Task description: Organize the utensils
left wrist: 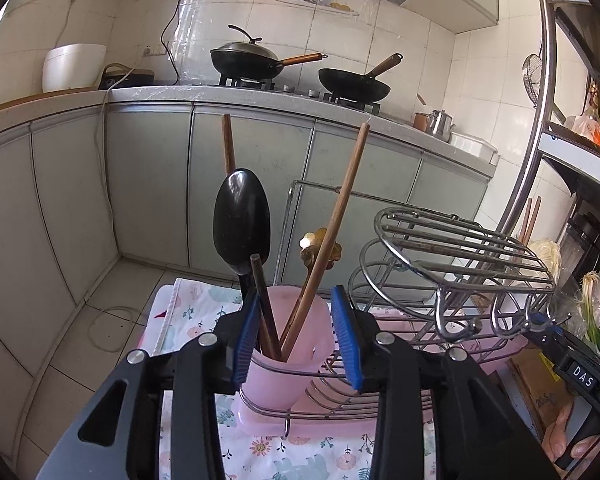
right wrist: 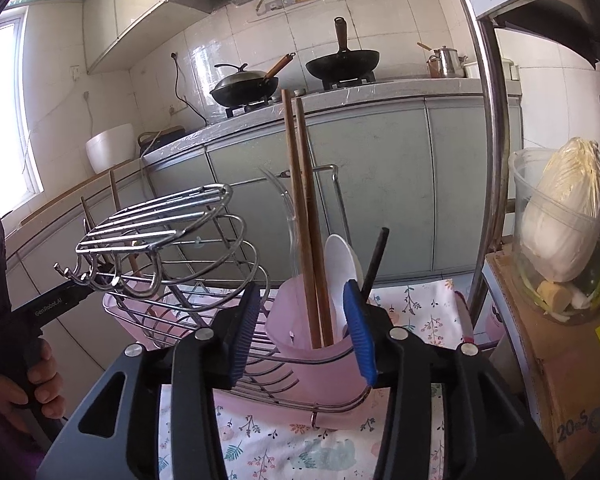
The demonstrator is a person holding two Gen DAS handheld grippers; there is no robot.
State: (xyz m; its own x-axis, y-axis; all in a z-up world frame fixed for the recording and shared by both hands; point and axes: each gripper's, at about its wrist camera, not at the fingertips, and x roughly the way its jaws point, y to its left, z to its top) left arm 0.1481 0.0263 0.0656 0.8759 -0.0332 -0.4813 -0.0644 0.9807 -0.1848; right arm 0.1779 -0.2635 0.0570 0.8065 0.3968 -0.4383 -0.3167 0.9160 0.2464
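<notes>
The rack (left wrist: 452,240) was shiny chromed wire. In it, the cups (left wrist: 278,372) (right wrist: 324,364) looked like frosted pink plastic, matt and translucent. The chopsticks (right wrist: 306,216) in the rack's cup were plain brown wood. The spoon (left wrist: 242,220) was glossy black; another spoon (right wrist: 342,268) smooth white. Under the rack lay floral cloth (left wrist: 300,452). The pads (left wrist: 346,338) were ribbed blue, rubbery.
</notes>
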